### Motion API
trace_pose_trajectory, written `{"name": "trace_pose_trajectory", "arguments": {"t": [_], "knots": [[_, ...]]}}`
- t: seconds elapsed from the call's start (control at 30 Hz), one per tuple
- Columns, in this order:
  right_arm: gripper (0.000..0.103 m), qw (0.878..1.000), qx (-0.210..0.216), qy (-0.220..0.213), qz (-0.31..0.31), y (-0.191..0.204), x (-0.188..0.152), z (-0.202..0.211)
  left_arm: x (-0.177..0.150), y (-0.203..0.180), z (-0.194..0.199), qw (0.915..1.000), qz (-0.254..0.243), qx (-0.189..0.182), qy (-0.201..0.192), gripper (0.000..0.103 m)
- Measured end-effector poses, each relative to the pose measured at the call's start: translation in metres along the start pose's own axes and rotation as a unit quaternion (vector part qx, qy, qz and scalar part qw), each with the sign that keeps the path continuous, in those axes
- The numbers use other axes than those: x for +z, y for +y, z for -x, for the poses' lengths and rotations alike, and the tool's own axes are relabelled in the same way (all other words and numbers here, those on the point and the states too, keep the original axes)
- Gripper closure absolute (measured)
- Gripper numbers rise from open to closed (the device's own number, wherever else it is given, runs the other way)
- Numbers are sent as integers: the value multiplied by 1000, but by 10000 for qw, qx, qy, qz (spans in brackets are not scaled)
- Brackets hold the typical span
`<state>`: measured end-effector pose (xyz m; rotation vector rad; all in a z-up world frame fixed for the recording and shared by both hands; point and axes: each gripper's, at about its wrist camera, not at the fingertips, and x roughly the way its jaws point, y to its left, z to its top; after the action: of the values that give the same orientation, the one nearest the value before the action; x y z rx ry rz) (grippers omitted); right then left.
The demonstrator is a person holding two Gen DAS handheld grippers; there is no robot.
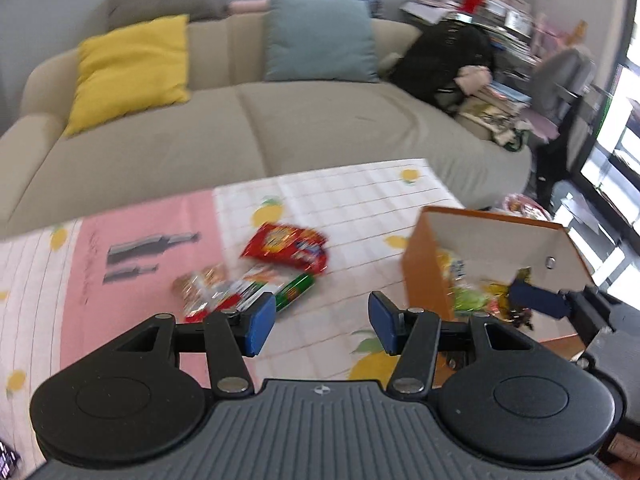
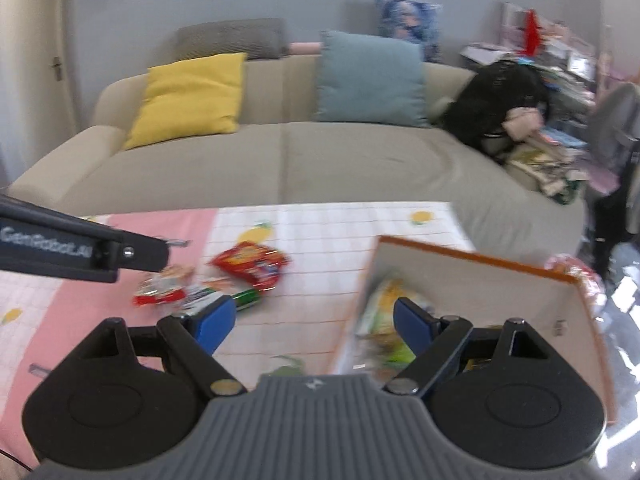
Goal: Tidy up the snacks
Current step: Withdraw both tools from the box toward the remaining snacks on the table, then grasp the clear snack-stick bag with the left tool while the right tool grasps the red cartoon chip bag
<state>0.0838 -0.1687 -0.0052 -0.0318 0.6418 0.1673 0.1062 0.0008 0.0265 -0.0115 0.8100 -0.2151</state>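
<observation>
An orange box (image 1: 424, 264) with white inner walls stands on the table's right side and holds several snack packets (image 1: 472, 296). It also shows in the right wrist view (image 2: 480, 280). A red snack bag (image 1: 286, 246), a green stick pack (image 1: 296, 288) and red-and-white packets (image 1: 208, 288) lie loose on the table to its left. My left gripper (image 1: 322, 322) is open and empty above the table, between the loose snacks and the box. My right gripper (image 2: 314, 326) is open and empty, with its right finger (image 2: 412, 326) over the box.
The table carries a lemon-print cloth (image 1: 360, 196) with a pink panel (image 1: 140, 248). Behind it stands a beige sofa (image 1: 240, 128) with a yellow cushion (image 1: 132, 68) and a teal cushion (image 1: 320, 36). Clutter and a black bag (image 1: 448, 60) sit at the right.
</observation>
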Motion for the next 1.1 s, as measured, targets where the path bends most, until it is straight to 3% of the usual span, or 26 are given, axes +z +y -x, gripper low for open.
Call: {"name": "trace_pose_trajectory", "arguments": {"t": [0.33, 0.5, 0.6, 0.87, 1.1], "knots": [[19, 9979, 185, 483, 403, 47, -13, -47, -37, 64, -20, 9969, 560, 468, 276, 40], [19, 9955, 110, 680, 645, 56, -14, -72, -45, 87, -34, 9948, 861, 434, 327, 40], [19, 9943, 174, 798, 679, 58, -14, -87, -47, 101, -47, 9930, 1084, 292, 373, 32], [19, 9932, 126, 1034, 521, 58, -1, -130, -30, 123, -83, 9886, 1433, 160, 442, 25], [18, 9947, 25, 946, 399, 58, 24, -170, -2, 130, -119, 9840, 1707, 198, 463, 19]]}}
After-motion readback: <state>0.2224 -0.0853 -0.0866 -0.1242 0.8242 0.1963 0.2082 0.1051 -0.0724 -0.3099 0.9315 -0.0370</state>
